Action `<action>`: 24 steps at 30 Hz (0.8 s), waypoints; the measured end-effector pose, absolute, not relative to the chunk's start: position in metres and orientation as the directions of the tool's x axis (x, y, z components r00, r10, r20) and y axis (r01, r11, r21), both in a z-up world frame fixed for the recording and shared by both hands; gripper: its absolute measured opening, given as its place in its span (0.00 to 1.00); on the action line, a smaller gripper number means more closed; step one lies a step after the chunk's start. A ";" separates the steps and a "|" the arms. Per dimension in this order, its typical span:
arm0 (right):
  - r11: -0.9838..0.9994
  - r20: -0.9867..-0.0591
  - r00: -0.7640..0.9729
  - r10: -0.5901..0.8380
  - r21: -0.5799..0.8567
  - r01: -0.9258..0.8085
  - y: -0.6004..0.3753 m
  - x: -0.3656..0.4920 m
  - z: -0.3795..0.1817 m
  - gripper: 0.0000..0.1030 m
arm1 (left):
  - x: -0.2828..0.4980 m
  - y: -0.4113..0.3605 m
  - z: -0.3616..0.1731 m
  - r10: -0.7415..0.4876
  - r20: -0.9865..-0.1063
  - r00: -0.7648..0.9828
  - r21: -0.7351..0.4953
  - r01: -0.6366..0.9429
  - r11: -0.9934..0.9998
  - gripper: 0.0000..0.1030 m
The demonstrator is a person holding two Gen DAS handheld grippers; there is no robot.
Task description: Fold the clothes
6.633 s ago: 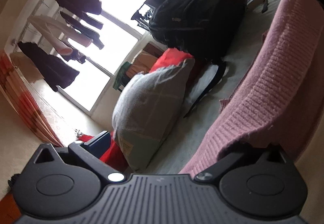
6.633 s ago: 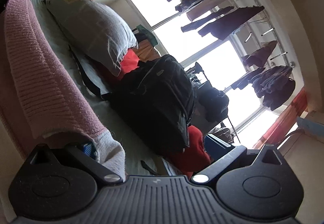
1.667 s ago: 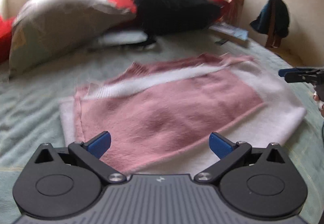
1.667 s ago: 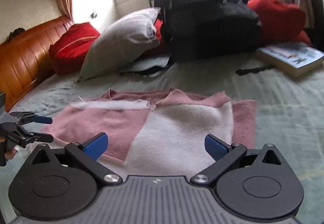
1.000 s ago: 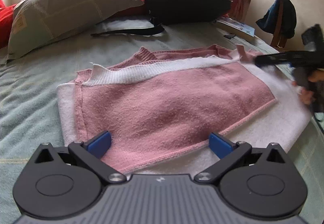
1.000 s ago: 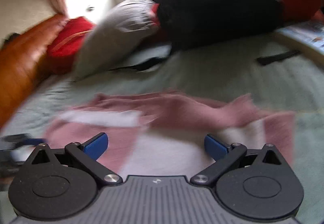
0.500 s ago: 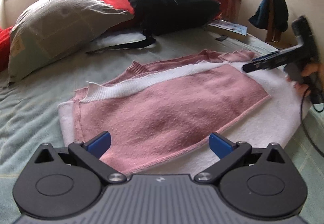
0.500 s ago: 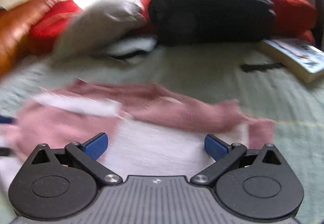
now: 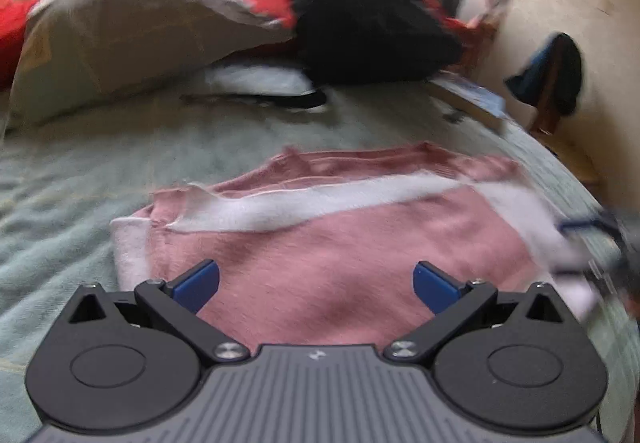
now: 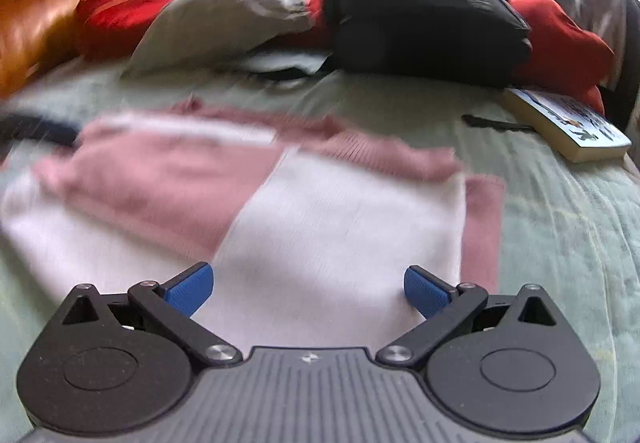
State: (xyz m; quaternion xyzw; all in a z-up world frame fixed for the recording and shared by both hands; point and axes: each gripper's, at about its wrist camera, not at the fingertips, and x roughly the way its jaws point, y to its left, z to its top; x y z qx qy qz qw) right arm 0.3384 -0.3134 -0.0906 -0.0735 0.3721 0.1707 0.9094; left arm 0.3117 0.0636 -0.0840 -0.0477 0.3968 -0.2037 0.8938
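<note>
Lying flat on the green bed, the pink-and-white sweater is partly folded, spread between both tools so each can reach an end. The left hand-held gripper hovers low over its pink panel with blue pads spread wide, holding nothing; the right hand-held gripper sits likewise over the white panel, wide and empty. Both views are blurred, so fine edges are hard to read. I judge the flat layout is meant to let the next fold be made cleanly. The sweater's long axis runs across the bed from left to right, and its ribbed pink edge points toward the grey pillow and black backpack.
</note>
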 end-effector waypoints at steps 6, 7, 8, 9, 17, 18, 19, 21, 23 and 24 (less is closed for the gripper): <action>0.918 -0.699 0.673 0.243 -0.059 -0.393 -0.319 0.312 -0.082 1.00 | 0.301 0.062 -0.081 -0.361 -0.704 0.612 -0.215 0.301 0.929 0.99; 0.918 -0.695 0.676 0.244 -0.059 -0.392 -0.321 0.309 -0.079 1.00 | 0.294 0.058 -0.074 -0.351 -0.700 0.622 -0.181 0.320 0.930 0.99; 0.918 -0.689 0.682 0.244 -0.062 -0.391 -0.322 0.306 -0.076 1.00 | 0.286 0.053 -0.066 -0.340 -0.694 0.635 -0.137 0.347 0.928 0.99; 0.919 -0.682 0.689 0.245 -0.064 -0.390 -0.322 0.301 -0.073 1.00 | 0.278 0.048 -0.059 -0.332 -0.685 0.649 -0.094 0.374 0.923 0.99; 0.886 -0.666 0.704 0.247 -0.140 -0.443 -0.291 0.261 -0.070 1.00 | 0.213 -0.005 -0.039 -0.305 -0.621 0.722 0.223 0.536 0.814 0.99; 0.875 -0.661 0.712 0.235 -0.175 -0.451 -0.285 0.255 -0.070 1.00 | 0.202 -0.014 -0.043 -0.298 -0.617 0.729 0.271 0.551 0.789 0.99; 0.863 -0.655 0.724 0.216 -0.219 -0.456 -0.280 0.248 -0.071 1.00 | 0.194 -0.021 -0.049 -0.288 -0.618 0.731 0.313 0.565 0.764 0.99; 0.834 -0.645 0.745 0.172 -0.307 -0.458 -0.271 0.237 -0.074 1.00 | 0.183 -0.035 -0.062 -0.258 -0.643 0.721 0.376 0.591 0.714 0.99; 0.813 -0.652 0.745 0.144 -0.351 -0.464 -0.270 0.228 -0.079 1.00 | 0.173 -0.045 -0.077 -0.214 -0.662 0.718 0.439 0.604 0.666 0.99; 0.802 -0.655 0.745 0.130 -0.373 -0.467 -0.269 0.224 -0.082 1.00 | 0.171 -0.048 -0.085 -0.186 -0.672 0.717 0.461 0.601 0.653 0.99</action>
